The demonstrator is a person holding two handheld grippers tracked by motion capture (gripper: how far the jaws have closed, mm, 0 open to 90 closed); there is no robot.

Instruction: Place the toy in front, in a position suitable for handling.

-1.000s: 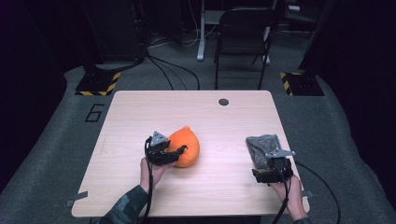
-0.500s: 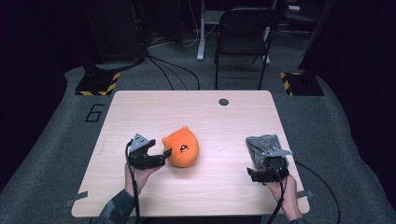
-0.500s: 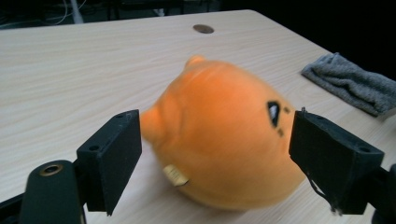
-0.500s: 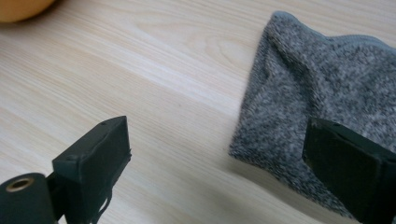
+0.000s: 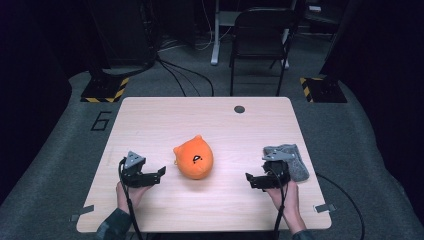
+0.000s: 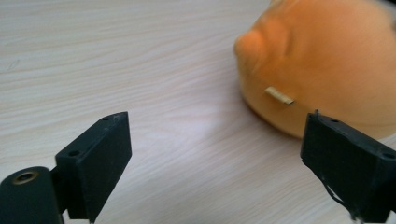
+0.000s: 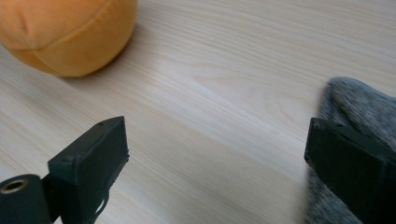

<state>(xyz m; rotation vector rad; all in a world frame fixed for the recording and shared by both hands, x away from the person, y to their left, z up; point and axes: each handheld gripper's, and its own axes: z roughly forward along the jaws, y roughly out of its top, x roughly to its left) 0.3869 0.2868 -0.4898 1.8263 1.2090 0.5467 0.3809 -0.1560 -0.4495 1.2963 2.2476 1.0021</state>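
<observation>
Pale wood table [image 5: 210,120] in a dark room, chair [image 5: 260,30] behind.

Orange plush [image 5: 194,159] sits mid-table between both spread grippers, left [image 5: 159,173] just opened, right [image 5: 248,179] beside grey cloth [image 5: 292,159]; left gripper view shows the plush's tag [image 6: 279,95].

A pale wood-grain surface [image 5: 210,125] stands on grey carpet, with a small dark round grommet [image 5: 239,109] near its far edge. Behind it sits a black folding chair [image 5: 260,35]. Two yellow-and-black striped blocks [image 5: 105,90] flank the far corners, and dark cables [image 5: 185,75] trail across the floor. A "6" [image 5: 101,120] is marked on the carpet.
</observation>
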